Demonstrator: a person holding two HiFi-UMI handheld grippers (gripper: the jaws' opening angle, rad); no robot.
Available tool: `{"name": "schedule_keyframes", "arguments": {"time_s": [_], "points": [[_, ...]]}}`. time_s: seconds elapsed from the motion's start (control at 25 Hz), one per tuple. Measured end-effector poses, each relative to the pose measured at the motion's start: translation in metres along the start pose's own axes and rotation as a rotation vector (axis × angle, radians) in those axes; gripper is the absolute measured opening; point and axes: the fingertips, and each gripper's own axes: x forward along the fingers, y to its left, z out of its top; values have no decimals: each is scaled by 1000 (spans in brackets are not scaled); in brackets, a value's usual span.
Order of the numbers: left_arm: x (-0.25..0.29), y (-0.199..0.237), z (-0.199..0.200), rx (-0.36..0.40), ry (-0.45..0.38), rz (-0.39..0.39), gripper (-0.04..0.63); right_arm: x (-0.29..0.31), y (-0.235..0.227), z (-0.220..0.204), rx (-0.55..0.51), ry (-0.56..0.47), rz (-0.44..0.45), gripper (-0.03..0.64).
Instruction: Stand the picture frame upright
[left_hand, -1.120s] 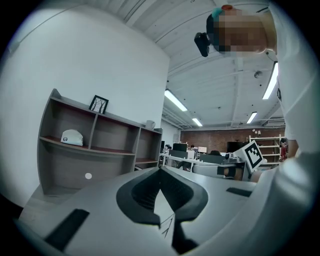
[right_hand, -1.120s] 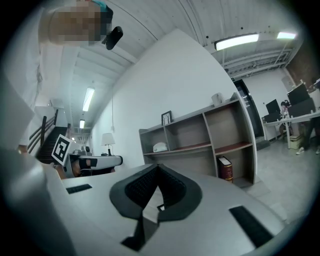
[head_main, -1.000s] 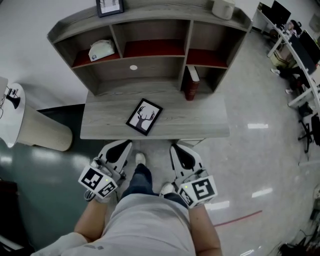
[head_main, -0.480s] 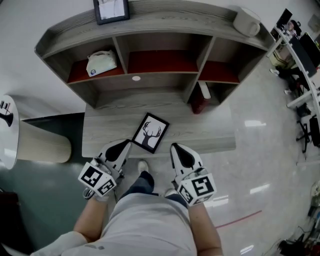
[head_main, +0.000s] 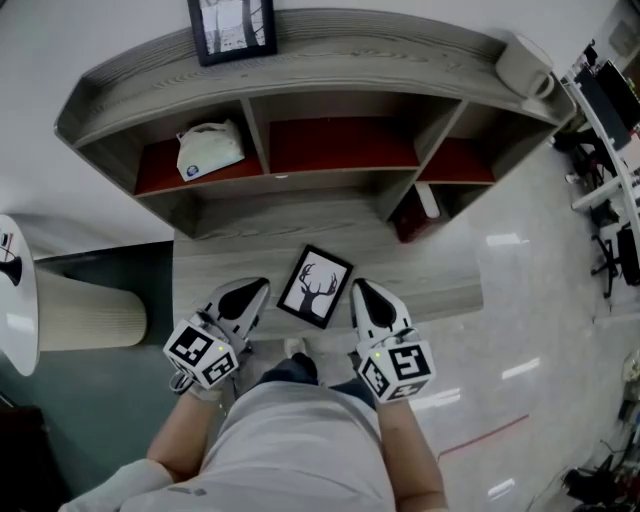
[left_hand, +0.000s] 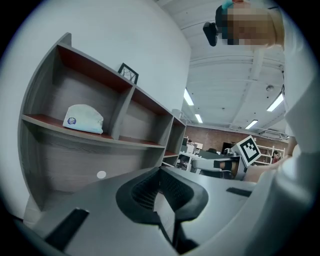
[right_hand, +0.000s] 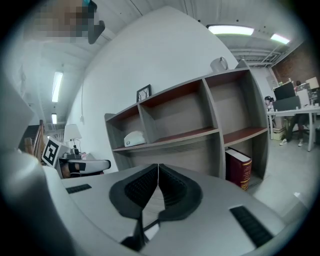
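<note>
A black picture frame (head_main: 316, 286) with a deer print lies flat on the grey desk (head_main: 220, 275), near its front edge. In the head view my left gripper (head_main: 260, 286) is just left of the frame and my right gripper (head_main: 357, 287) just right of it, both over the front edge and apart from it. Each is shut with nothing between its jaws. The left gripper (left_hand: 160, 170) points level at the shelves, and so does the right gripper (right_hand: 158, 166). The frame does not show in either gripper view.
A hutch (head_main: 300, 70) with open shelves stands at the desk's back. On it are a white pouch (head_main: 210, 150), a red book (head_main: 424, 208), a second, upright frame (head_main: 232, 25) and a mug (head_main: 524, 64). A beige cylinder (head_main: 85, 315) stands to the left.
The person has stepped up to the desk. Both grippers moved forward from the floor side to either side of the flat frame. Both stayed shut.
</note>
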Motion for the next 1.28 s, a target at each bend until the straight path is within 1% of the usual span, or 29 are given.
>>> {"name": "schedule_keyframes", "arguments": {"time_s": [0.12,0.28,0.4,0.48,0.68,0.96,1.08,1.16,1.28], "points": [[5,19,-2,10,25,-13,15,19,-1,-3,13,11,-35,18],[12,33,-6,39,72,-57,17,36,-4,-12,31,48,-99,18],[18,45,-13,19,99,-73,17,45,-8,-26,44,91,-136,20],[23,51,-21,3,118,-71,17,47,-13,-38,56,114,-162,20],[40,56,-49,6,202,-67,18,48,-33,-70,101,162,-236,20],[63,67,-95,-26,309,-59,21,51,-58,-120,165,246,-289,20],[72,73,-115,-40,356,-47,40,55,-68,-144,174,285,-312,21],[79,76,-125,-41,379,-37,68,59,-72,-160,186,316,-312,21],[88,79,-141,-44,415,-25,80,65,-75,-183,211,355,-311,21]]}}
